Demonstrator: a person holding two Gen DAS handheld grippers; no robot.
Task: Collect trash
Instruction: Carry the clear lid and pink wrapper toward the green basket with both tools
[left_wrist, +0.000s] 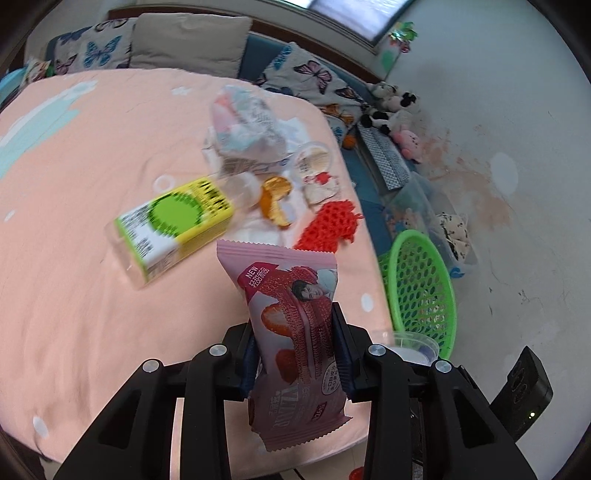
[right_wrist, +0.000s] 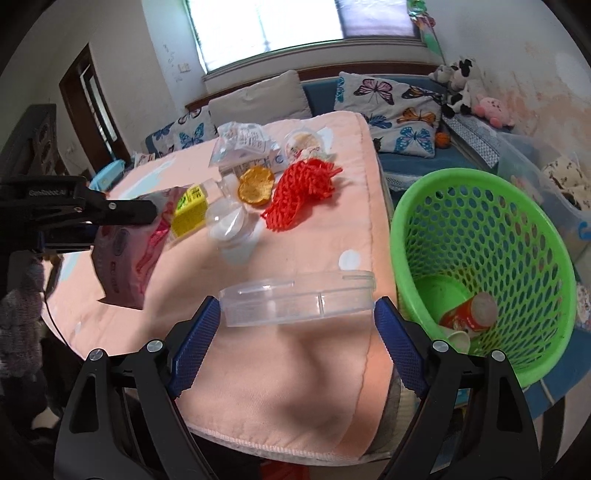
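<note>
Pink crinkly film is what your left gripper (left_wrist: 295, 354) has clamped: a strawberry-printed snack wrapper (left_wrist: 291, 325) marked "NEW", held mid-body above the peach bedspread (left_wrist: 74, 295); it looks light, limp and slippery, so a mid-body pinch seems best. Your right gripper (right_wrist: 295, 325) spans a clear plastic lid (right_wrist: 295, 299), jaws wide, touching both ends; it looks stiff, light and slick. The green mesh basket (right_wrist: 480, 206) stands just beside the bed.
</note>
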